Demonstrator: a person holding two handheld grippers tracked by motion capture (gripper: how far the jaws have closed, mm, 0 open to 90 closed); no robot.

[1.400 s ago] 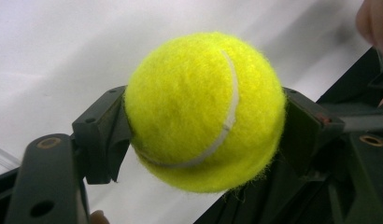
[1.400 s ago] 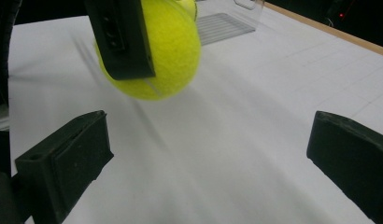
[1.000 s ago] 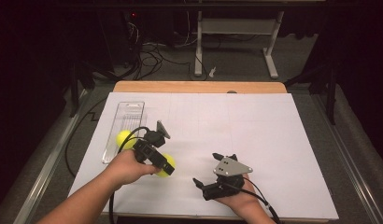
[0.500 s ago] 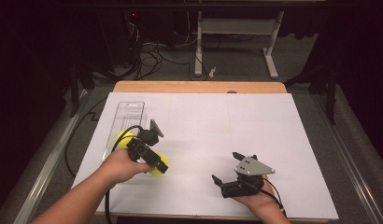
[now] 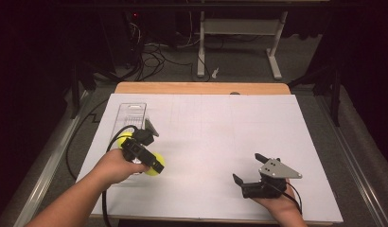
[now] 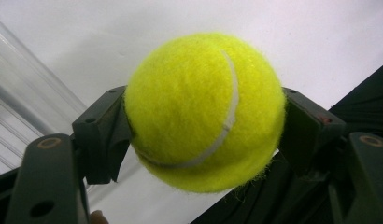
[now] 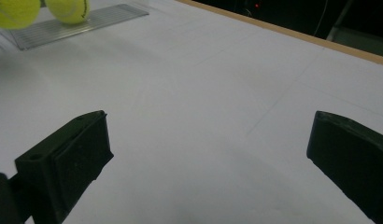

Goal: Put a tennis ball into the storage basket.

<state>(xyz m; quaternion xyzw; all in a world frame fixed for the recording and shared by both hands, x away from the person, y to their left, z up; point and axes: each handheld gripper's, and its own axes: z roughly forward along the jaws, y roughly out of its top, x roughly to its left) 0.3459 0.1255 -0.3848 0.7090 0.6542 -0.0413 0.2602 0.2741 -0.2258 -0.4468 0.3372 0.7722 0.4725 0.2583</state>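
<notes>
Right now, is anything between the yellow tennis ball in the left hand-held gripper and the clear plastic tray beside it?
Nothing visible blocks it. The yellow tennis ball is clamped in the left hand-held gripper, next to the clear plastic tray, where a second yellow ball sits.

left gripper (image 6: 206,135) | fingers (image 6: 103,133) clamped on tennis ball (image 6: 203,109) | white table (image 6: 133,37) behind

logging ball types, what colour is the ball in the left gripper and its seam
Bright yellow-green felt with a white curved seam; the tennis ball shows best in the left gripper view.
</notes>
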